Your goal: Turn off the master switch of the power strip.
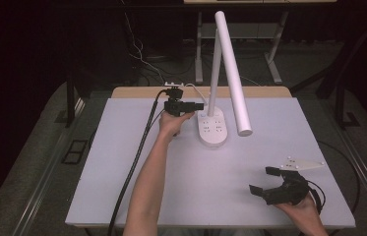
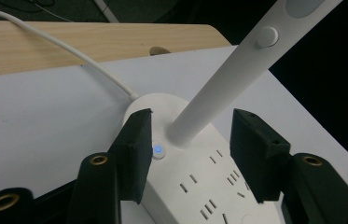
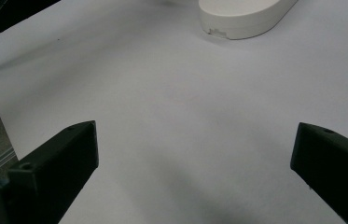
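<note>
While the right gripper (image 1: 264, 181) rests near the table's front right corner in the high view, its black jaws spread wide with nothing between them, the left gripper (image 1: 201, 106) is held at the far middle of the table against the white plastic desk lamp with an oval socket base (image 1: 213, 130). The lamp stands on the pale grey-white tabletop (image 1: 137, 172), just in front of the light wooden strip (image 1: 132, 92) along the far edge, and its white tubular stem (image 1: 214, 78) rises from the back of the base to meet a long white tubular lamp head (image 1: 233, 73) that slopes down towards the front. In the left gripper view the jaws stand part-way closed around the foot of the stem (image 2: 218, 91): the left pad (image 2: 136, 149) sits over the rim of the base (image 2: 209, 186), just beside a small round button glowing blue (image 2: 157, 150), while the right pad (image 2: 255, 154) hangs above the socket slots; neither pad presses on the stem, so nothing is gripped. A white power cord (image 2: 69, 51) runs from the back of the base across the wooden strip. The right gripper view looks over bare tabletop (image 3: 171, 121), with the front end of the lamp base (image 3: 244, 18) well apart.
</note>
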Motion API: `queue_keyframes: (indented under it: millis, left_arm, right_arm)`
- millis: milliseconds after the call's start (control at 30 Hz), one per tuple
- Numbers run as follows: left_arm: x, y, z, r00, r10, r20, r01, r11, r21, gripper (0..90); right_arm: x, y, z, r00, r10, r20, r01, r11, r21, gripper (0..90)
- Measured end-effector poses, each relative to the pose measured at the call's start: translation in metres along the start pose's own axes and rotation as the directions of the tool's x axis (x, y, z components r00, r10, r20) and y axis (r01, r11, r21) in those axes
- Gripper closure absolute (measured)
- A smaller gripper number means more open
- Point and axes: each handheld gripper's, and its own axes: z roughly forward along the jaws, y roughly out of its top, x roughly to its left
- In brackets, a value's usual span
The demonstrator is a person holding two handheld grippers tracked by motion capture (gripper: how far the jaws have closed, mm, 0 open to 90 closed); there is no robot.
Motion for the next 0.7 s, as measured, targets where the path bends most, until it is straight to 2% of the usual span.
queue_keyframes:
  millis: [433,700]
  left_arm:
    - [0.005,-0.007,0.014,0.9994,-0.036,0.001,0.036,0.9992,-0.018,60.2]
    - [0.011,-0.012,0.021,0.9986,-0.053,-0.001,0.053,0.9985,-0.011,74.9]
  right_arm:
    - [-0.001,0.000,0.000,1.0000,-0.003,0.002,0.003,1.000,-0.003,0.1]
    - [-0.001,0.000,0.000,1.0000,-0.006,0.003,0.006,1.000,-0.006,0.1]
